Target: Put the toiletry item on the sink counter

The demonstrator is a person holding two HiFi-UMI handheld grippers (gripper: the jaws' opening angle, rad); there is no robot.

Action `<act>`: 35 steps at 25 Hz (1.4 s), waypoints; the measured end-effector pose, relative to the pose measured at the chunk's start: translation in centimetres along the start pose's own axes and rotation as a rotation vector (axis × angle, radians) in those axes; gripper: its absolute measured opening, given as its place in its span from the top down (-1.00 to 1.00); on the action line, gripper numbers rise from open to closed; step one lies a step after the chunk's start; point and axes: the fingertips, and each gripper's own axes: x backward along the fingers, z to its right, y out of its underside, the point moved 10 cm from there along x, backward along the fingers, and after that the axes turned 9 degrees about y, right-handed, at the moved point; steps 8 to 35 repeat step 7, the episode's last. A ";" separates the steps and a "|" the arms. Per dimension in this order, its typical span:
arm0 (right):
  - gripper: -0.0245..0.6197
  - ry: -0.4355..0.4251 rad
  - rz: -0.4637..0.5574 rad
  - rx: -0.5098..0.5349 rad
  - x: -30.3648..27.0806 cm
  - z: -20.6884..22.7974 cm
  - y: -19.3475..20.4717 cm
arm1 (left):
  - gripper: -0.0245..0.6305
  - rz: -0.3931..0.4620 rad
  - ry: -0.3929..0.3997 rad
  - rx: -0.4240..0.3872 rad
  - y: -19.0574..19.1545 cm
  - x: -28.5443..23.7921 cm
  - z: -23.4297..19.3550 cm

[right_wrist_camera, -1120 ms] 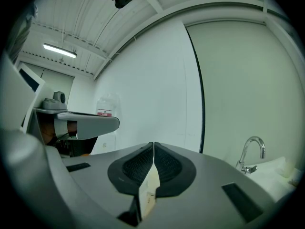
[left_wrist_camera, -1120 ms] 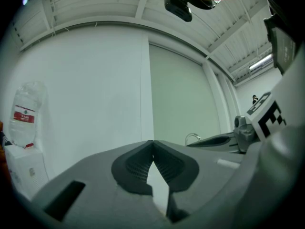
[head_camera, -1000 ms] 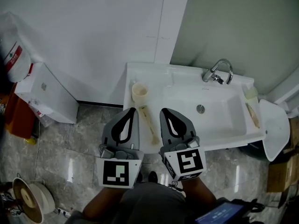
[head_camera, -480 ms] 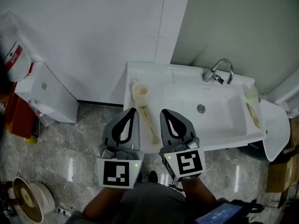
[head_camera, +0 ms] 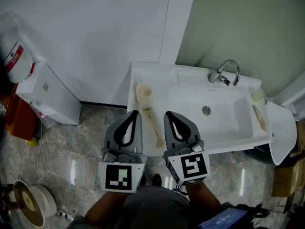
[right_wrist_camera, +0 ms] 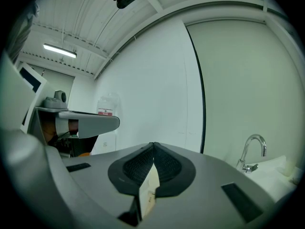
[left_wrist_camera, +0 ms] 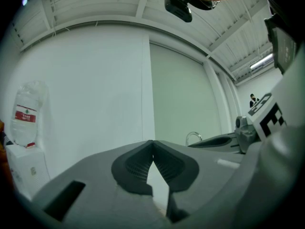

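A person is holding the left gripper (head_camera: 134,113) and the right gripper (head_camera: 168,114) side by side at the front edge of the white sink counter (head_camera: 145,73), each with its jaws pressed together and gripping nothing. The long cream toiletry item (head_camera: 152,127) is lying on the counter's left side near the front edge, showing between the two grippers, and a cream cup (head_camera: 144,92) is standing just behind it.

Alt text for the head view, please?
The left gripper and right gripper hover side by side, jaws shut, over the front edge of a white sink counter. Between them a long cream toiletry item lies on the counter, a cup behind it.
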 end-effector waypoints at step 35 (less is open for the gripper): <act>0.88 0.000 -0.001 -0.001 -0.1 0.0 0.2 | 0.89 -0.009 -0.002 -0.003 0.2 0.0 -0.1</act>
